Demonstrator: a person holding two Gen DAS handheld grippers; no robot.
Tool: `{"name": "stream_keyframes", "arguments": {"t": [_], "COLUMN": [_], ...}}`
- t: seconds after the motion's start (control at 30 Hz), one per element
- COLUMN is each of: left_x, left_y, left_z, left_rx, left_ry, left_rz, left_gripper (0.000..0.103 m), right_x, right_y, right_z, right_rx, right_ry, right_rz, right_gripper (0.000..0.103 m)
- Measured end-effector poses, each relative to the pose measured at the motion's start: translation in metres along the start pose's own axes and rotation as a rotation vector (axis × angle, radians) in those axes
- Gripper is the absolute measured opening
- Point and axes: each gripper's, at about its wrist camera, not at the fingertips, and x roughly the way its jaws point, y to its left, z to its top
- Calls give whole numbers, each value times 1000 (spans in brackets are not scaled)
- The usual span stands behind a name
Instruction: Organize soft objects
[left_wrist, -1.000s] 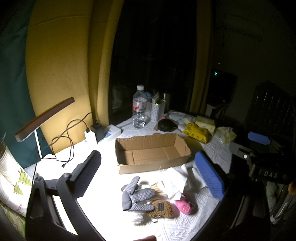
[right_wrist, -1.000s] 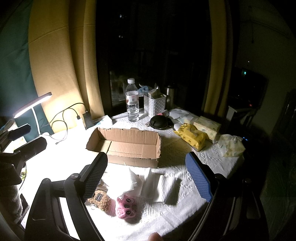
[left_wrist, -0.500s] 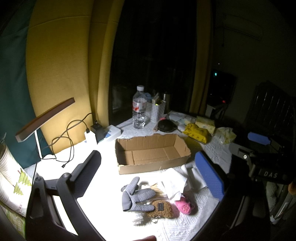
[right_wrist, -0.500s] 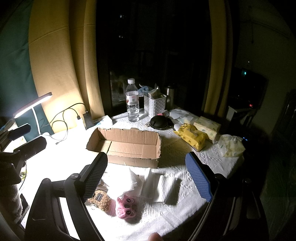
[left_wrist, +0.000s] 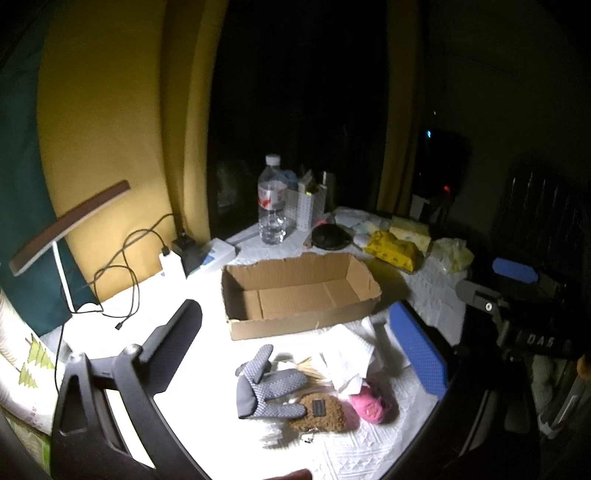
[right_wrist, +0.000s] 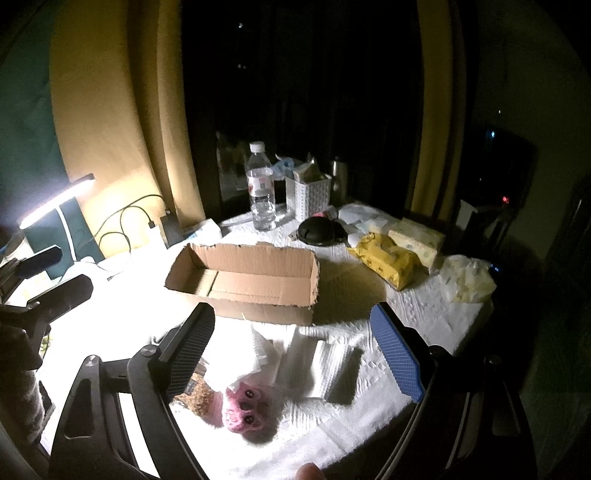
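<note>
Lamplit table (left_wrist: 207, 387), pink plush toy (right_wrist: 245, 406) between wide right tongs (right_wrist: 291, 354) (left tongs (left_wrist: 306, 354) wide too).

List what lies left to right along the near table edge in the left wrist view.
Grey glove → brown fuzzy pouch → pink plush toy, all between the open left gripper's fingers.
</note>
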Motion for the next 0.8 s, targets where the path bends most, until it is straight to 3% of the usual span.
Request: {"name": "stream_keyframes", "arguments": {"t": [0.8], "left_x": [134], "left_y": [-61], "left_z": [-61], "left_rx": [87], "left_ry": [313], "left_rz": [-13], "left_gripper": [102], "right_x": [104], "right_y": [-84], "right_z": [-58], "right_rx": [124], "right_ry": [190], "right_rz": [68], "right_gripper": [89]}}
